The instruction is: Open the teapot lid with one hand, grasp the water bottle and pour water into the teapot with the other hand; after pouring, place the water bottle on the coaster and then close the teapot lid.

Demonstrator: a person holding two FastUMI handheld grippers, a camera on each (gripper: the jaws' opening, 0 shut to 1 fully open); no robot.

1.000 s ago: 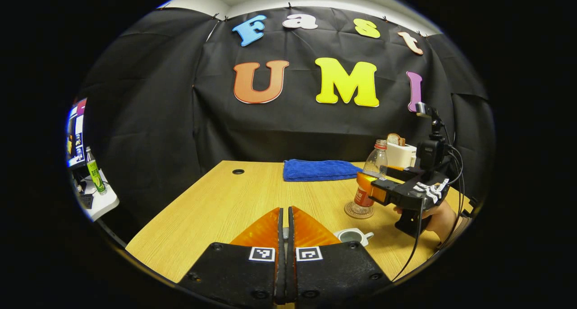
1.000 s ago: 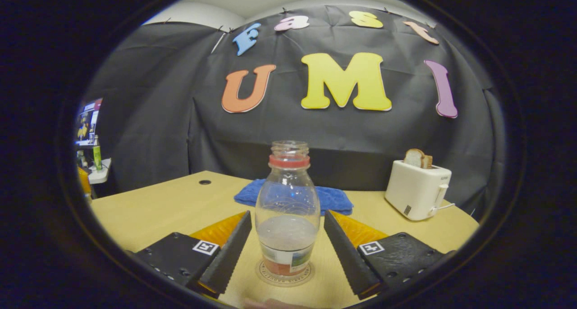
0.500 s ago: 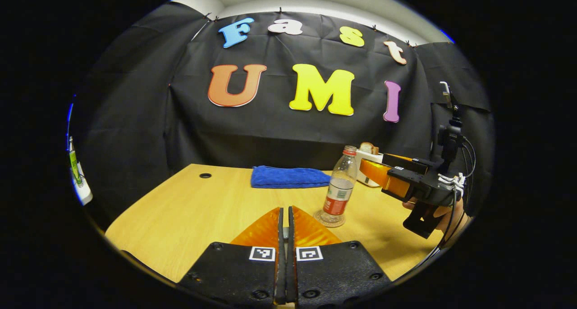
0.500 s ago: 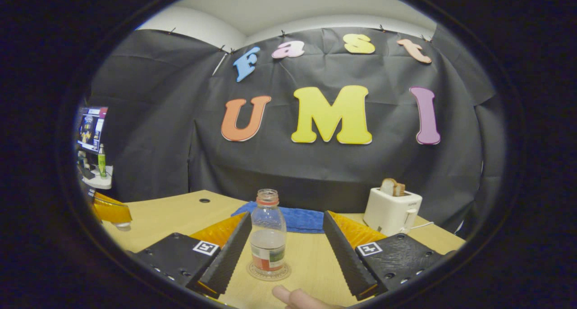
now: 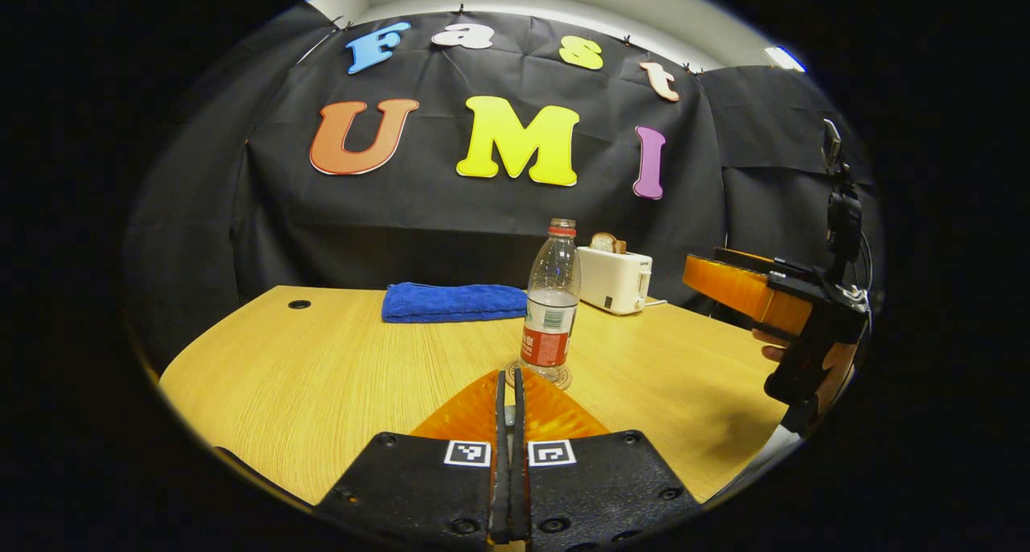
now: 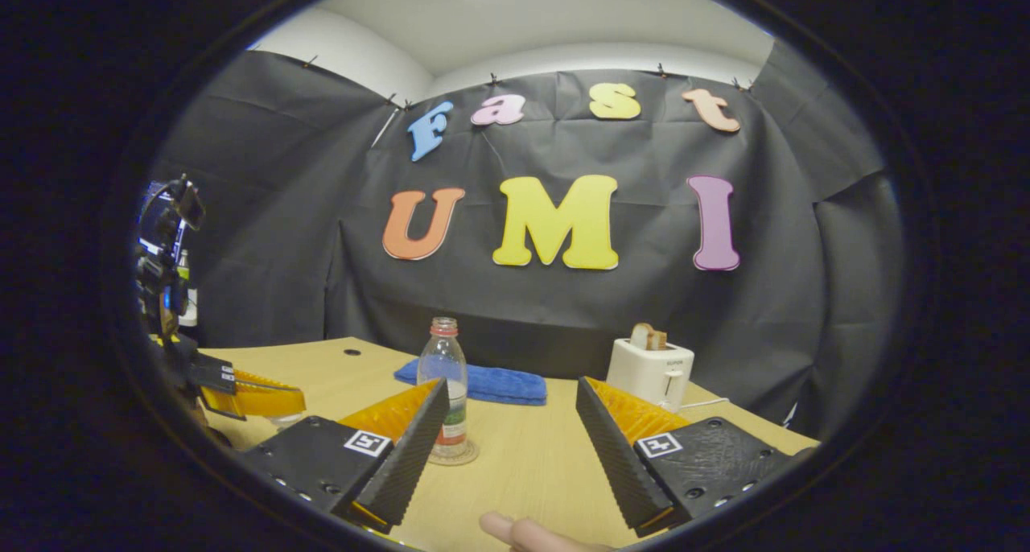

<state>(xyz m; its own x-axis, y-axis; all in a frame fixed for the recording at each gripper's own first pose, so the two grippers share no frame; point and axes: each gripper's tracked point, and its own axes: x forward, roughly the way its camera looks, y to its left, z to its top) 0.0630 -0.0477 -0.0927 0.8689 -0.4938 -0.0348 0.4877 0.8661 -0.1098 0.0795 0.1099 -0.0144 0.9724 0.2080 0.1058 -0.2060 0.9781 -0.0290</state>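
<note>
- Since a second ago, the right gripper (image 6: pixel 511 443) is being seen drawn well back from the water bottle (image 6: pixel 445 391), which was standing close between its fingers then and is now standing farther off, toward its left finger.
- The water bottle (image 5: pixel 550 302) is being left upright on the coaster (image 5: pixel 539 373), uncapped and partly filled, on the wooden table (image 5: pixel 322 375); it is being touched by neither gripper.
- The right gripper's fingers are being held wide apart with nothing between them (a fingertip of the person's hand (image 6: pixel 523 532) is showing at the bottom edge of the right gripper view).
- The left gripper (image 5: pixel 508 407) is being held with its fingers pressed together; something small and pale is being glimpsed between them, but what it is cannot be told.
- In the right gripper view the left gripper (image 6: pixel 261 399) is being seen low at the left, with a pale shape just beneath its fingers, too hidden to be named.
- The placing of the bottle is being judged done, so the closing of the teapot lid is being taken as the step in hand.
- For that step, the left gripper should be lowered straight over the teapot's opening, the lid seated flat before the fingers are parted, and the bottle kept clear of.
- Farther back, a blue cloth (image 5: pixel 451 302) and a toaster (image 5: pixel 615 278) with bread are being left untouched.
</note>
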